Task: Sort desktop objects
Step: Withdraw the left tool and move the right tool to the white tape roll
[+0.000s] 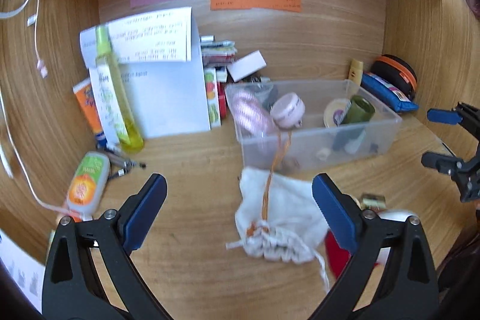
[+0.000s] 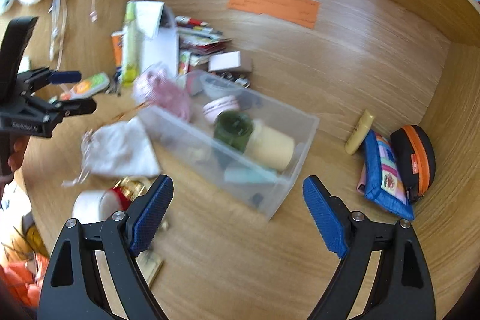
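My left gripper (image 1: 240, 203) is spread wide and holds nothing. Between its fingers lies the white drawstring pouch (image 1: 279, 218), on the wooden surface (image 1: 192, 179) just in front of the clear plastic bin (image 1: 315, 125). My right gripper (image 2: 238, 212) is also wide and empty, over bare wood near the bin's closest corner.

The pouch worries me most. It is limp, crumpled cloth with a gathered neck and loose cords, and an orange ribbon (image 1: 279, 152) runs from it up to the bin, where it seems to go over the rim. If I pinch only a fold, I judge the cloth could slip or sag. If the ribbon is caught on something in the bin, lifting the pouch could drag that thing out or shift the light bin. I cannot tell where the ribbon ends.

The bin is thin, see-through and rigid, and already crowded. It holds a pink striped bundle (image 1: 249, 113), a round pink case (image 1: 288, 110), a dark green jar (image 1: 360, 110) and a pale roll of tape (image 1: 336, 113). A careless drop could bounce off these smooth, rounded things.

By my right finger sit a small brass padlock (image 1: 373, 200) and something red (image 1: 339, 257), which is partly hidden. Closing carelessly might knock them. The tall yellow-green bottle (image 1: 117, 92) leans against white paper at the left and looks easy to tip over.
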### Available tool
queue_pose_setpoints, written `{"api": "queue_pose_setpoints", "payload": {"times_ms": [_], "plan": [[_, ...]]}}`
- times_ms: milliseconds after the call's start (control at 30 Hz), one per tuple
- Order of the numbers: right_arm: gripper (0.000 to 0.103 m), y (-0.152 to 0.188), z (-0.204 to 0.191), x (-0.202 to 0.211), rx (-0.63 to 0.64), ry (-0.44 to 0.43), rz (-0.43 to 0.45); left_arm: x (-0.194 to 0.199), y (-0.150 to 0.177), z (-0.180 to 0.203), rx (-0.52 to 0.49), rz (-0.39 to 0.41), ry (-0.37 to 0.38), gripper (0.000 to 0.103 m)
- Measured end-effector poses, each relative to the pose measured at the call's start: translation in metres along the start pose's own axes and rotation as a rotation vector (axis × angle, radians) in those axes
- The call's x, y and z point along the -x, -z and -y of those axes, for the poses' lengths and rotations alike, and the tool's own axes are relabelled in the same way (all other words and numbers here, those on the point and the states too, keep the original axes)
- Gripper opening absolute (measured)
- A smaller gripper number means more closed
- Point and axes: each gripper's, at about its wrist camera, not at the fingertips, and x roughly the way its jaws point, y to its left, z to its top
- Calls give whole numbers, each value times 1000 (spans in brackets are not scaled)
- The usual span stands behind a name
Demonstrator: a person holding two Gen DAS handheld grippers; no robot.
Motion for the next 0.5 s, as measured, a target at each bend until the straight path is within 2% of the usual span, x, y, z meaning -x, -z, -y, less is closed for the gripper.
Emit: {"api": "queue_pose_setpoints", "payload": {"times_ms": [133, 333, 500], "plan": [[87, 12, -17, 5, 16, -35, -14, 3, 13, -2, 23, -33, 5, 99], [87, 25, -37, 12, 5, -100, -13, 18, 32, -7, 60, -35, 7, 99], [87, 26, -60, 20, 29, -171, 16, 25, 47, -10, 85, -47, 18, 99]]}}
